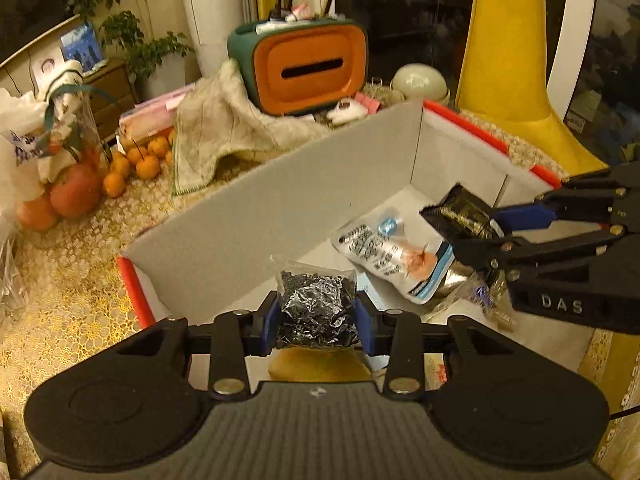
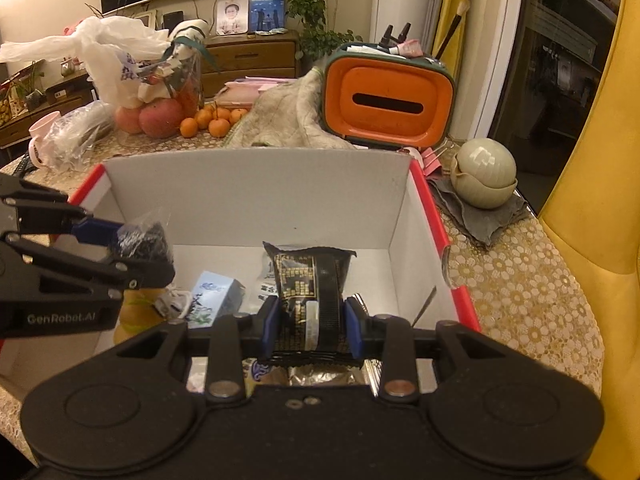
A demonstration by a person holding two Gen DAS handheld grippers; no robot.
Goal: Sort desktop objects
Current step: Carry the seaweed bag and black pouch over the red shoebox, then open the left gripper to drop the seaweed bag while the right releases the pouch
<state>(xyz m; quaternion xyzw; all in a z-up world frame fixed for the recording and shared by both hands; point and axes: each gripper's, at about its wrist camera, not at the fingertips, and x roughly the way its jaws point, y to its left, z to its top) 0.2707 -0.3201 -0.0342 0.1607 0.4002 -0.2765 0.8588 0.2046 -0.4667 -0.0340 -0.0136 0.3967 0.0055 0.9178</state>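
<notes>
My left gripper (image 1: 316,316) is shut on a clear bag of dark crinkled bits (image 1: 318,308) and holds it above the white box with red rims (image 1: 248,216). It also shows at the left of the right wrist view (image 2: 136,248). My right gripper (image 2: 310,326) is shut on a black and gold snack packet (image 2: 310,284), held over the same box (image 2: 256,196); it shows in the left wrist view (image 1: 484,224) with the packet (image 1: 460,210). Inside the box lie a white and blue pouch (image 1: 394,256), a small blue carton (image 2: 214,298) and a yellow item (image 1: 320,364).
An orange and green tissue holder (image 1: 310,68) stands behind the box, with a beige towel (image 1: 224,128) draped beside it. Oranges and apples (image 1: 76,192) and plastic bags lie far left. A green lidded bowl (image 2: 484,170) sits on a grey cloth at right. A yellow chair (image 2: 592,208) is at the right edge.
</notes>
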